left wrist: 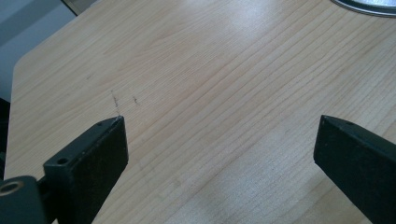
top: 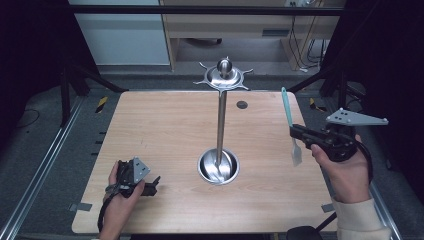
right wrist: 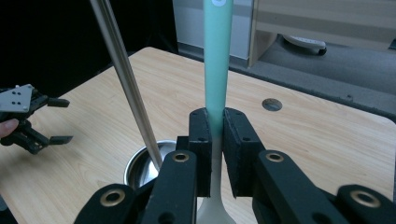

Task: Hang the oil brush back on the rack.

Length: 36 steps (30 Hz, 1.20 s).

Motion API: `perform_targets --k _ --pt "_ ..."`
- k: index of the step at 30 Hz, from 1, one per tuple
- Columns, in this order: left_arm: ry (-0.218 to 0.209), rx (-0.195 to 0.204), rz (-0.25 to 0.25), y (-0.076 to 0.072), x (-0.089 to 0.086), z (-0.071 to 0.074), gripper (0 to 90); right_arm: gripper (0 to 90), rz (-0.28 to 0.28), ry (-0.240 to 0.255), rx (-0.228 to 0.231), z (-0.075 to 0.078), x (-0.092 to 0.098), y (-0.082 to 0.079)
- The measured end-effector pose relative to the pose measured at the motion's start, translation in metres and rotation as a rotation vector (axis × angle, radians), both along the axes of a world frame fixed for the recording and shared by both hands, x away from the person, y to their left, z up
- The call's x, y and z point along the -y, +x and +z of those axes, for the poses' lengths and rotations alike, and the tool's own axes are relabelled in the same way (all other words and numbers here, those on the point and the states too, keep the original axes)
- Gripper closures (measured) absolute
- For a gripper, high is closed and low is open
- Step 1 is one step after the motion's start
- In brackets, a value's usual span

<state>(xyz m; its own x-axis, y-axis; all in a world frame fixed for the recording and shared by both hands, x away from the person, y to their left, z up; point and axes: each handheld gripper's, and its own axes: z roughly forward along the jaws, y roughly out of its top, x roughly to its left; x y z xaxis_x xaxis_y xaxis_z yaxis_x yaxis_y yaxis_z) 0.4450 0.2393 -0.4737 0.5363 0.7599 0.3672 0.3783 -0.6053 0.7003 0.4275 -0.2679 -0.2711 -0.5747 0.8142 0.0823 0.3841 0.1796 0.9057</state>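
Note:
A steel stand [top: 220, 125] rises from a round base [top: 218, 167] at the table's middle, topped by a disc with hooks [top: 223, 76]. My right gripper [top: 295, 133] hangs over the table's right side, shut on a spatula [top: 290, 125] with a teal handle and a pale blade pointing down. In the right gripper view the teal handle [right wrist: 217, 60] stands upright between the pads [right wrist: 201, 135], with the stand's pole [right wrist: 125, 79] to its left. My left gripper [top: 152, 186] rests low at the front left, open over bare wood, its pads [left wrist: 100, 149] wide apart.
The wooden table [top: 165, 125] has a small dark hole [top: 242, 104] near its far right. Beyond the far edge are a floor and a wooden desk [top: 230, 25]. Metal rails run along both sides. The other hand's gripper [right wrist: 28, 119] appears at left in the right gripper view.

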Motion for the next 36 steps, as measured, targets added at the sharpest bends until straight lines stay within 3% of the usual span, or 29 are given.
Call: perform_targets --k 36 --pt "0.002 -0.002 -0.004 0.0 0.001 0.0 2.6 82.3 0.089 0.024 0.075 0.019 -0.028 -0.013"
